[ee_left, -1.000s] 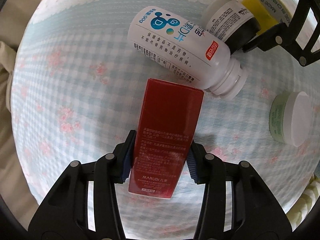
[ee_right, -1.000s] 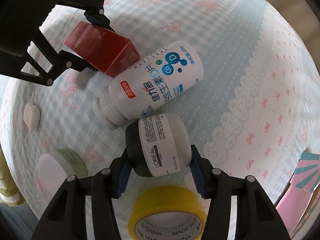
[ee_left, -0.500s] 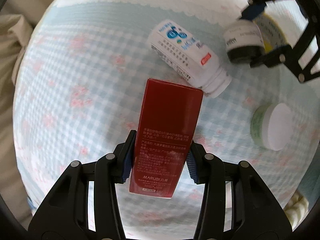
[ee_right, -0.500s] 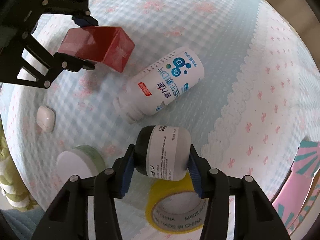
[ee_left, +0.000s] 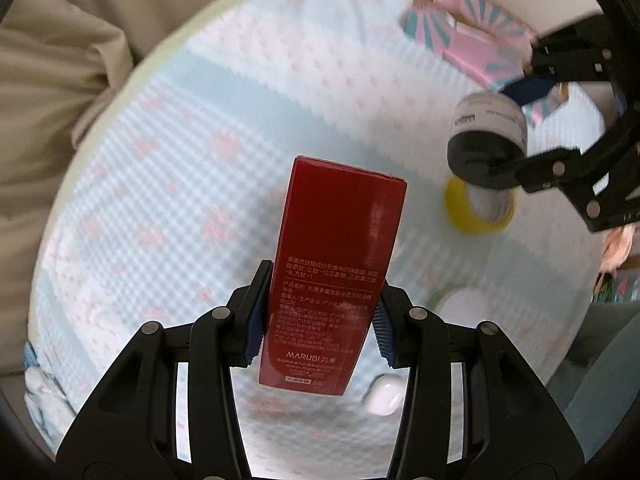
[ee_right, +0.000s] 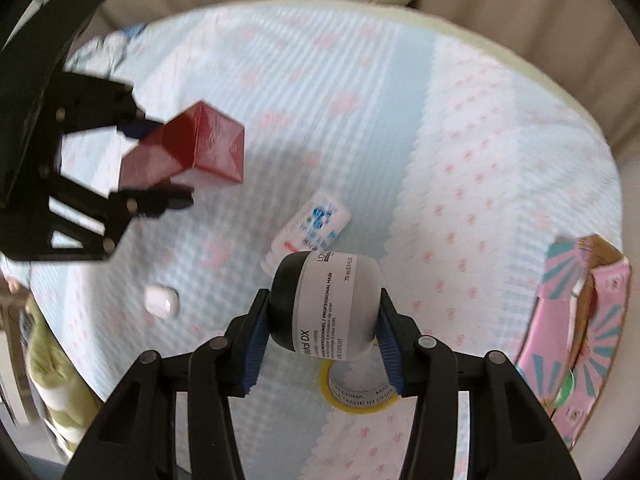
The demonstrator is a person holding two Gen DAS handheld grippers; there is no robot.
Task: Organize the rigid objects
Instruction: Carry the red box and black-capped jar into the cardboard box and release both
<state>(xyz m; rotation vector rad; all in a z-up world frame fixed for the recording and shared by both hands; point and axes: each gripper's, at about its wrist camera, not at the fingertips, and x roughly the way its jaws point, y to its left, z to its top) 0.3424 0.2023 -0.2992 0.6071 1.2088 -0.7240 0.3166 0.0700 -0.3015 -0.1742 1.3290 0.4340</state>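
Observation:
My left gripper point(ee_left: 318, 330) is shut on a tall red box point(ee_left: 336, 264) and holds it high above the bed; the box also shows in the right wrist view point(ee_right: 188, 152). My right gripper point(ee_right: 320, 344) is shut on a black-and-white jar point(ee_right: 324, 304), lifted off the bed, also in the left wrist view point(ee_left: 486, 136). A white bottle with blue print point(ee_right: 310, 228) lies on the quilt below the jar. A yellow tape roll point(ee_right: 356, 388) lies under the right gripper and also shows in the left wrist view point(ee_left: 476, 208).
A pink and teal carton point(ee_right: 576, 328) stands at the right edge of the quilt, also in the left wrist view point(ee_left: 472, 28). A small white case point(ee_right: 160, 300) and a green-rimmed white tub point(ee_left: 460, 304) lie on the light blue quilt point(ee_right: 360, 80).
Both grippers have risen well above the bed with their loads. The bottle, tape and tub look smaller and farther. The pink carton has come into both views.

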